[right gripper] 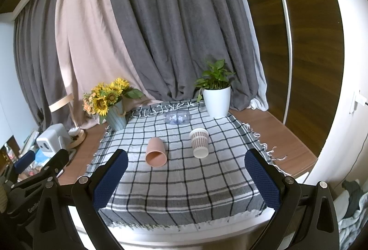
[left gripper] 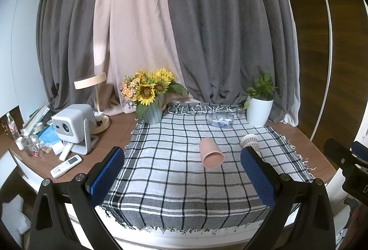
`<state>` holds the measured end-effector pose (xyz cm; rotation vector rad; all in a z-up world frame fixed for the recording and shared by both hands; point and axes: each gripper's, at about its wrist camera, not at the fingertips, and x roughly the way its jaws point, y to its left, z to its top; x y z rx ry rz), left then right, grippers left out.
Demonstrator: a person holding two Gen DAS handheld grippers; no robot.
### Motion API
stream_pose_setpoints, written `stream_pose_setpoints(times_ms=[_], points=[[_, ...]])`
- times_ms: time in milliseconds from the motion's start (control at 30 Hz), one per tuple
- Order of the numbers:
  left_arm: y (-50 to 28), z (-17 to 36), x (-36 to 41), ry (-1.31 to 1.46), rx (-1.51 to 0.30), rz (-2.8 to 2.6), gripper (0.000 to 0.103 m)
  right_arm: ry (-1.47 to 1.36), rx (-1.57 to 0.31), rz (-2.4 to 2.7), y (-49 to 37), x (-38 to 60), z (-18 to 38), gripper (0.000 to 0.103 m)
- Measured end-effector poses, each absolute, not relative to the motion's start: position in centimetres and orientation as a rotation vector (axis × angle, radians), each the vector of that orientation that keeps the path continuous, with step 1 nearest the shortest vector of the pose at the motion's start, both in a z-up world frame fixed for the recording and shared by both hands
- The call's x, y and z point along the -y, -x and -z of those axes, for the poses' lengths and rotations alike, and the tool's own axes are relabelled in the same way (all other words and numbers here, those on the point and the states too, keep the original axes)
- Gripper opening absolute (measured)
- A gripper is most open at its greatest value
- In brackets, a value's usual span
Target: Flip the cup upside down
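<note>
A smooth pink plastic cup (right gripper: 156,155) lies on its side, open mouth toward the cameras. Beside it, apart, a white paper cup with brown houndstooth pattern (right gripper: 199,142) likewise lies tipped over.

- A brown wooden desk (right gripper: 276,135) is covered in the middle by a checked cloth (right gripper: 184,181).
- On the cloth are laid a pink cup (right gripper: 156,155) on its side, a patterned paper cup (right gripper: 199,142), a clear container (right gripper: 177,117) and a white plant pot (right gripper: 217,100).
- A projector (left gripper: 71,127) and a remote (left gripper: 66,166) are set on the bare wood.
</note>
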<state>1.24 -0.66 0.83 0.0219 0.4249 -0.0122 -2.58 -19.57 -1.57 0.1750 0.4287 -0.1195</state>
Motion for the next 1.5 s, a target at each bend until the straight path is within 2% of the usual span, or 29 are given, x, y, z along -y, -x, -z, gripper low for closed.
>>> stream_pose_setpoints(times_ms=[1500], points=[[-2.1, -0.8, 1.5, -0.022, -0.410, 0.015, 0.103, -0.172, -0.426, 0.120, 1.9, 19.6, 1.0, 0.102]])
